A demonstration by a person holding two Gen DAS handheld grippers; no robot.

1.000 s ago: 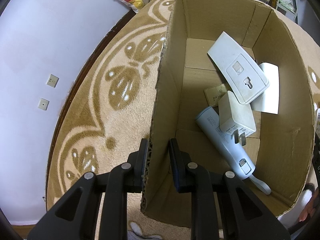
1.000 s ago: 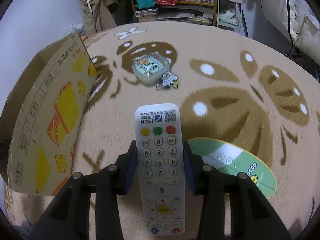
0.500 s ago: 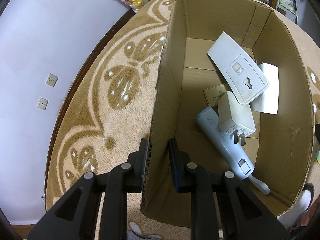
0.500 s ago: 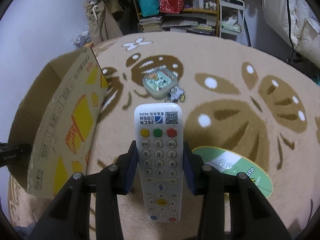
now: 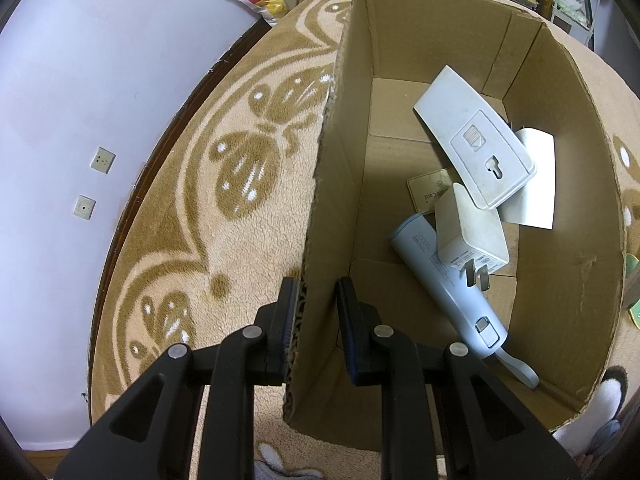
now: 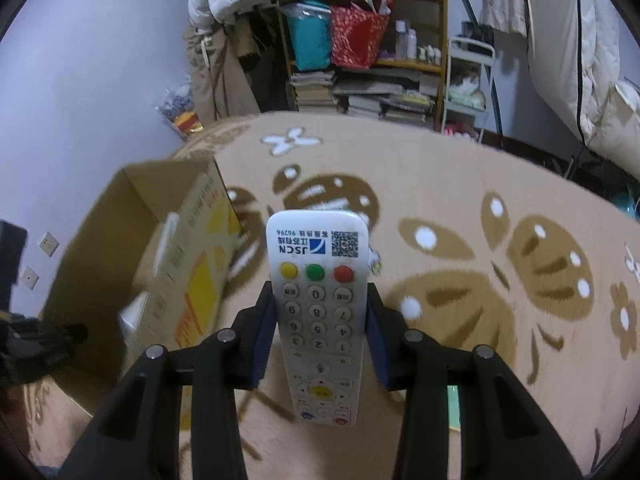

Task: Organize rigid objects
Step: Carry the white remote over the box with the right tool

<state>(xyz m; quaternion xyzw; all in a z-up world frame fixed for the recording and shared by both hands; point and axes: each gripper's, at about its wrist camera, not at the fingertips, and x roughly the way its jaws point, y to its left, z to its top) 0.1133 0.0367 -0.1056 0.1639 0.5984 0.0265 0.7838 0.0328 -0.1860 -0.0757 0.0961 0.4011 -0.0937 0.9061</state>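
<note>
The right gripper (image 6: 318,322) grips the remote (image 6: 318,312), not yet boxed; the left gripper (image 5: 316,316) pinches the half-filled cardboard box (image 5: 332,184) wall.

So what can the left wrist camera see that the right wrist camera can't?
Only the left wrist view shows the box's contents: a light blue power bank, a white plug adapter lying on it, and a white remote lying back up. Only the right wrist view shows the white JSCN remote gripped by the right gripper, plus cluttered shelves. Both show the cardboard box and the patterned carpet.
</note>
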